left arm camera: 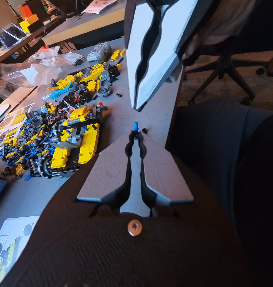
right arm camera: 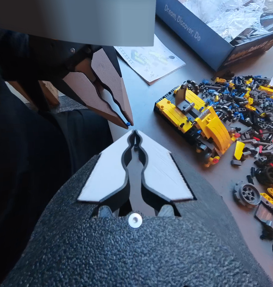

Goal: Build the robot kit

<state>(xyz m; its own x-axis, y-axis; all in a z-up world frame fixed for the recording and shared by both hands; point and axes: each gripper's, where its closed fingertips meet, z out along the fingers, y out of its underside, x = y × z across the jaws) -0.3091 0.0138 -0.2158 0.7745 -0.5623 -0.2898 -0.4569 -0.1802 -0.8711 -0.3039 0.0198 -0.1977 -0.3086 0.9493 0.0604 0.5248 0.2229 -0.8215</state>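
My left gripper (left arm camera: pixel 136 133) is shut on a small blue pin (left arm camera: pixel 136 126) that sticks out past its tips, low over the grey table (left arm camera: pixel 156 111) near its edge. In the right wrist view the left gripper (right arm camera: pixel 129 124) comes in from the upper left with the blue pin (right arm camera: pixel 128 123) at its tips. My right gripper (right arm camera: pixel 134 132) has its white fingers closed together, tip to tip with the left gripper and just apart from the pin. It also shows in the left wrist view (left arm camera: pixel 136 108), pointing down from above. A small black pin (left arm camera: pixel 144 130) lies on the table beside the left tips.
A part-built yellow and black vehicle model (left arm camera: pixel 80 139) (right arm camera: pixel 194 115) sits beside a pile of loose small parts (left arm camera: pixel 31 139) (right arm camera: pixel 249 101). A dark blue box (right arm camera: pixel 210 38), an instruction booklet (right arm camera: pixel 149 62), plastic bags (left arm camera: pixel 31 69) and a grey wheel (right arm camera: pixel 247 194) lie around. An office chair (left arm camera: pixel 222 69) stands beyond the table edge. Only a small space, under 4 cm, lies between the two pairs of fingers. Left tips and right tips are each some 20 centimeters from the grey wheel (right arm camera: pixel 247 194). Seen from the left wrist view (left arm camera: pixel 104 89) as well.
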